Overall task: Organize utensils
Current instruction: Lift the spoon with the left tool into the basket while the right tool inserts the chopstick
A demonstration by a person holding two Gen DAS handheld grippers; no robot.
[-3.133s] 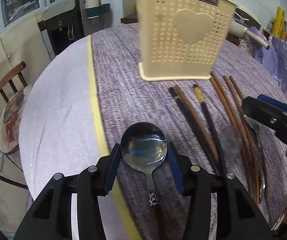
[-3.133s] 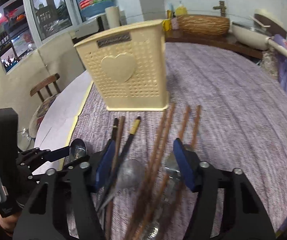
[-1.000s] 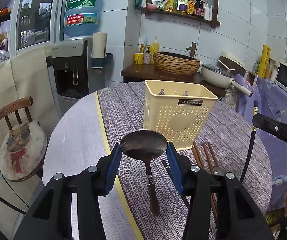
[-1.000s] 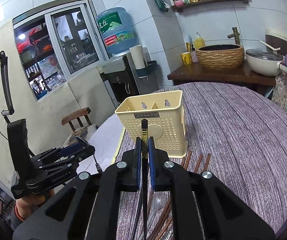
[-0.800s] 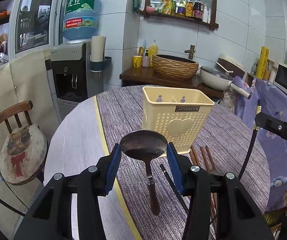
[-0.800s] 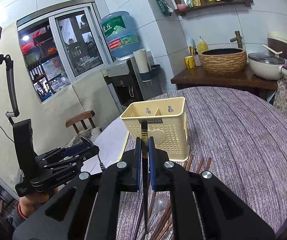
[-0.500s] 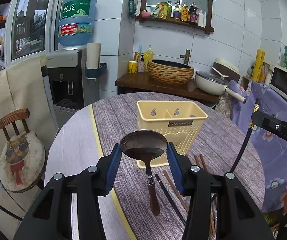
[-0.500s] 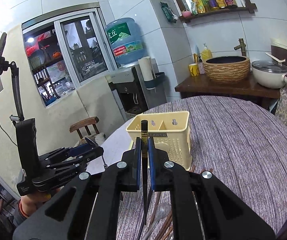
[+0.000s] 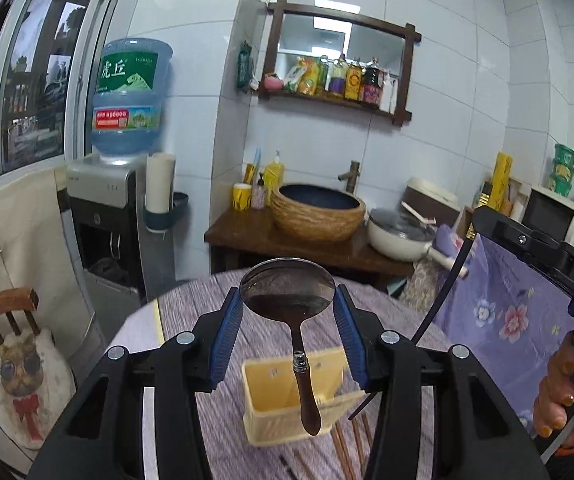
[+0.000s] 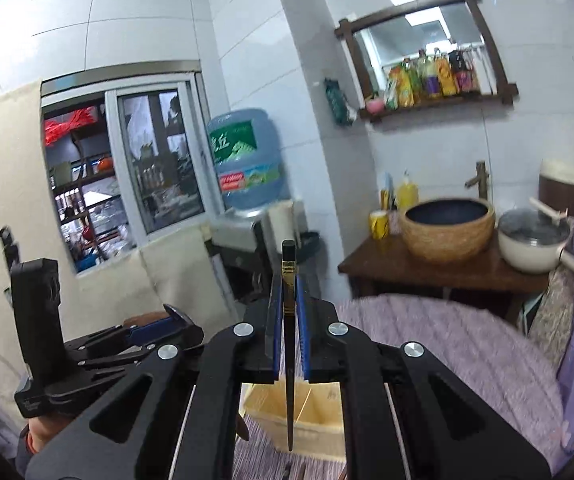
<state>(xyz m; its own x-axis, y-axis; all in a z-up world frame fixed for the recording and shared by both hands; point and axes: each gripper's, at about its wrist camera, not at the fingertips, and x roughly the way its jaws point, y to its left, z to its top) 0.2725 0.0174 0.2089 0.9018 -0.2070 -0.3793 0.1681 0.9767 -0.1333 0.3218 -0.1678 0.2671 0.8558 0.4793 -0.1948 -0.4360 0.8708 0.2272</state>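
Above the worktop (image 9: pixel 399 344), both claws are hanging over the cream utensil holder (image 9: pixel 287 404), each carrying one item. Left claw (image 9: pixel 287 320) is pinching a metal spoon (image 9: pixel 289 292) across its bowl, wooden handle dangling down, probably so it drops in handle-first. Right claw (image 10: pixel 289 336) is pressed tight on a black chopstick (image 10: pixel 288 320), gold-banded end up, tip pointing down toward the holder's compartments. Vertical hold is making insertion a straight lowering move, I'd judge. Remaining brown chopsticks (image 9: pixel 347 448) are lying on the worktop beside the holder. Neither item is inside yet.
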